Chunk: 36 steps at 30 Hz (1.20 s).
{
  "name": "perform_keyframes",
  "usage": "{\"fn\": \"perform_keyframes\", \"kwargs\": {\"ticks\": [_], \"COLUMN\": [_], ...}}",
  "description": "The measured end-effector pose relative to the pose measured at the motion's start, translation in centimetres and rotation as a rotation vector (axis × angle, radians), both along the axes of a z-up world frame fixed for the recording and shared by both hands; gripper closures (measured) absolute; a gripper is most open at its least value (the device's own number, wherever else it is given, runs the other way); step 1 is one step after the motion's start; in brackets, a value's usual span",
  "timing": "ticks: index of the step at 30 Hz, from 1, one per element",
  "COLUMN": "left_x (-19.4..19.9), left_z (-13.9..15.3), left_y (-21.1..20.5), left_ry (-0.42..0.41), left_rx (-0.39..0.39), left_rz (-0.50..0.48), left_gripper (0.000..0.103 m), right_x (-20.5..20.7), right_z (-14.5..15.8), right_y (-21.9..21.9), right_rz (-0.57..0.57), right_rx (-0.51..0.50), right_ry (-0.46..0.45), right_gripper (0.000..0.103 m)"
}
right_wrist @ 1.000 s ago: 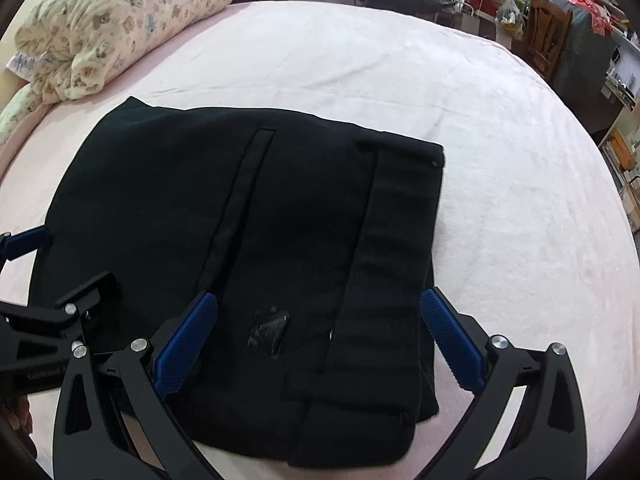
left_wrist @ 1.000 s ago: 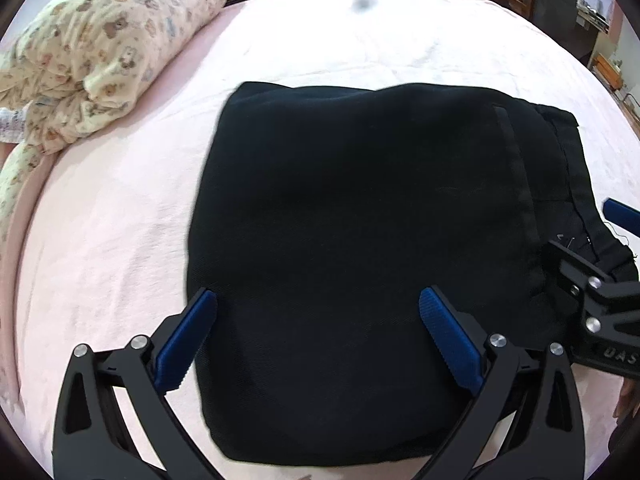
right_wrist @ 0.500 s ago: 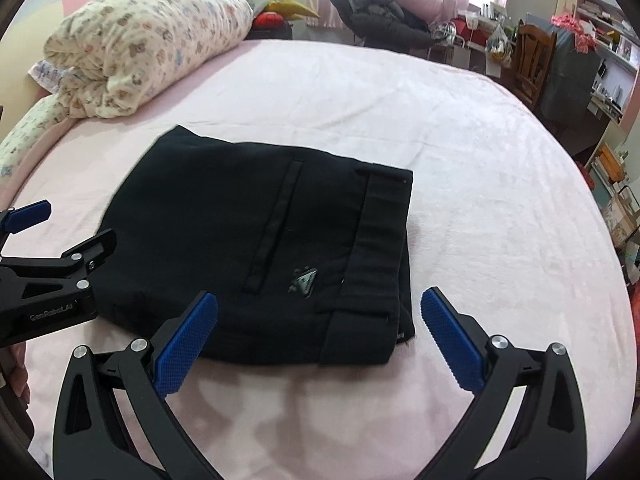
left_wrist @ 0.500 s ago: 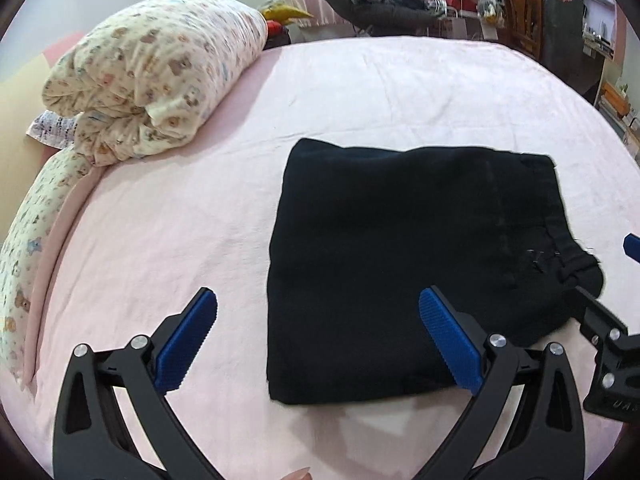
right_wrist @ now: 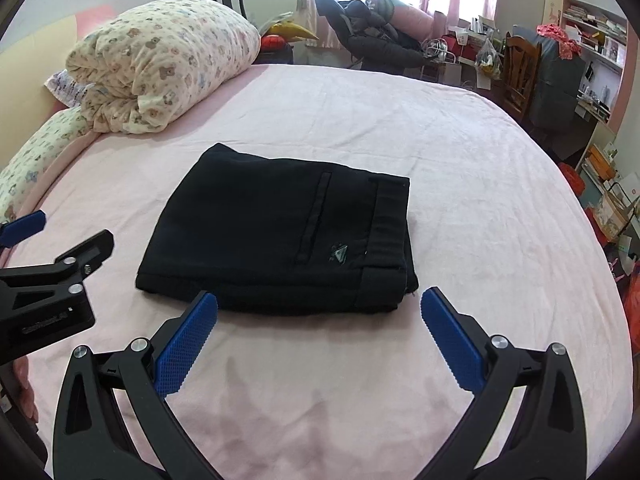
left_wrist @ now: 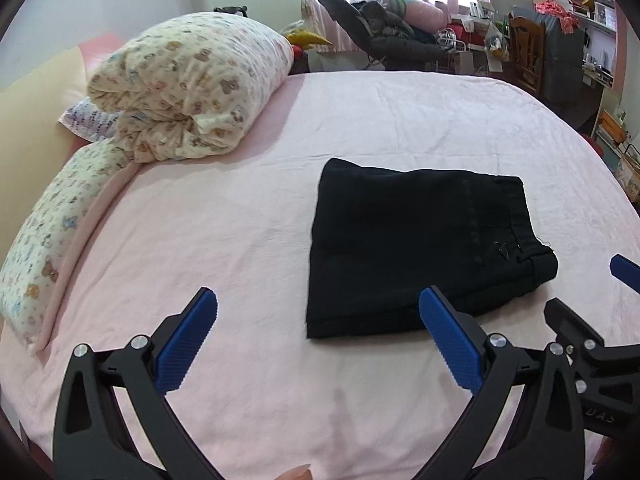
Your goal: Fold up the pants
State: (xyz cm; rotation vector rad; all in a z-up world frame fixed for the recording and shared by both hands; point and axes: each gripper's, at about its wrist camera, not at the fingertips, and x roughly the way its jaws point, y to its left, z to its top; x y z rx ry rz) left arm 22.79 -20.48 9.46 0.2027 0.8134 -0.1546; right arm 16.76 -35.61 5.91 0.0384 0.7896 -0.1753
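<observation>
Left wrist view: left claw spread wide, blue ribbed pads holding nothing, hovering above the pink bed sheet short of the near edge of the folded black fabric pants. Its right pad sits in front of the bundle's near edge in frame; no contact that I can see

Right claw same story in the right wrist view: wide open, empty, off the cloth, near fold edge of the pants lying between the two pads but further out. Each claw shows at the frame edge of the other's camera, so they sit side by side on the near side of the bundle

Pants lie mid-bed as a compact rectangle, several layers stacked at the near edge, waistband strip and small logo on top toward the right, pocket slit just left of that. Edges look roughly square, right near corner a bit bulgy

Judgement: both claws empty and clear because the folding looks done; nothing left to pinch. Only leftover might be flattening that thick waistband corner

Further out: rolled cream teddy-bear print duvet at the head end, well apart from the pants, matching bolster pillow along the left edge. Cluttered room with wooden chair beyond the bed
</observation>
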Motion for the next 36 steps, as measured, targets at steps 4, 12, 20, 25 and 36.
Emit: {"fn": "perform_keyframes", "kwargs": {"ticks": [4, 12, 20, 25, 36], "left_x": [-1.5, -3.7, -5.7, -6.7, -7.5], "left_z": [0.5, 0.7, 0.2, -0.2, 0.3], "left_y": [1.2, 2.7, 1.3, 1.5, 3.9], "left_ry": [0.009, 0.04, 0.053, 0.083, 0.099], "left_rx": [-0.009, -0.049, -0.007, 0.02, 0.05], "left_rz": [0.016, -0.001, -0.072, -0.078, -0.006], "left_gripper": [0.002, 0.002, 0.002, 0.002, 0.002], "right_x": [-0.9, -2.8, -5.1, -6.1, -7.6], "right_z": [0.3, 0.1, 0.1, 0.3, 0.9], "right_y": [1.4, 2.6, 0.9, -0.5, 0.9], "right_rz": [-0.001, -0.034, -0.082, -0.107, -0.085], "right_rx": [-0.001, 0.001, -0.067, -0.061, -0.031], "right_ry": [-0.003, 0.008, 0.028, 0.042, 0.05], "right_gripper": [0.001, 0.001, 0.001, 0.001, 0.001]}}
